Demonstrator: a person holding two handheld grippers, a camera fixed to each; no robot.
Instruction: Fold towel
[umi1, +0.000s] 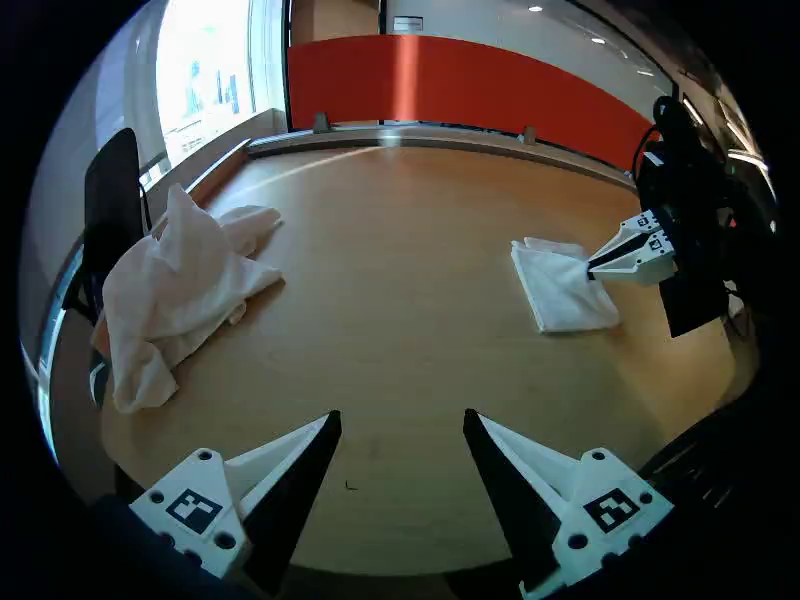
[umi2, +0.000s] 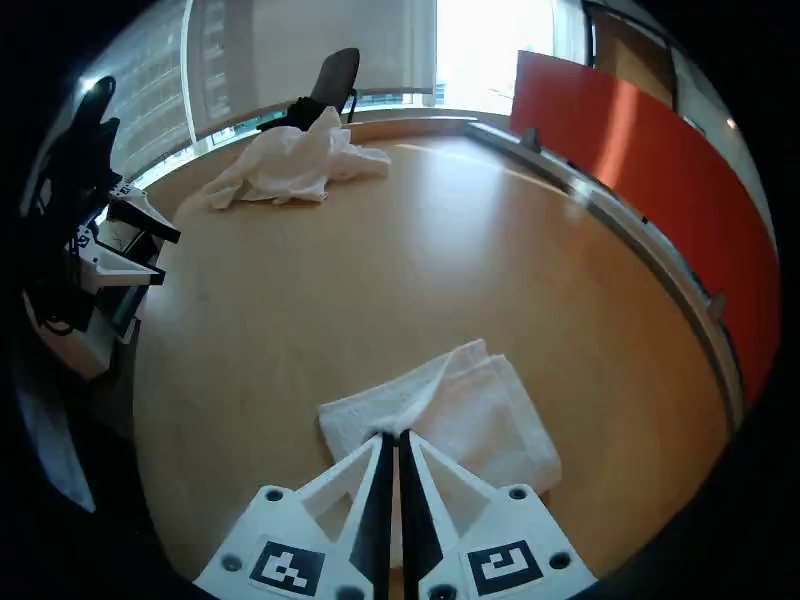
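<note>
1. The folded towel (umi1: 563, 290) is lying flat as a neat white rectangle on the wooden table (umi1: 400, 240), on the right side in the left gripper view. In the right gripper view it (umi2: 470, 410) is sitting right in front of the camera, with a soft ridge of cloth running up toward the fingertips.
2. The right gripper (umi2: 392, 440) is resting its tips on the near edge of that towel. Its fingers are pressed almost together, with a thin dark slit between them. Whether any cloth is being pinched between them cannot be told. In the left gripper view, this gripper (umi1: 592, 268) is touching the towel's right edge, with dark gear behind it.
3. The left gripper (umi1: 400, 420) is hovering over bare wood at the near side of the table, released, its two fingers spread wide and holding nothing. In the right gripper view it (umi2: 168, 258) is showing at the far left, well apart from the folded towel.
4. A crumpled pile of white towels (umi1: 175, 290) is slumping at the table's left edge; in the right gripper view the pile (umi2: 290, 160) is lying at the far end.
5. A dark chair (umi1: 110, 200) is standing just behind the pile, a red panel (umi1: 460, 85) is running along the table's far edge, and a bright window (umi1: 205, 70) is glowing beyond.
</note>
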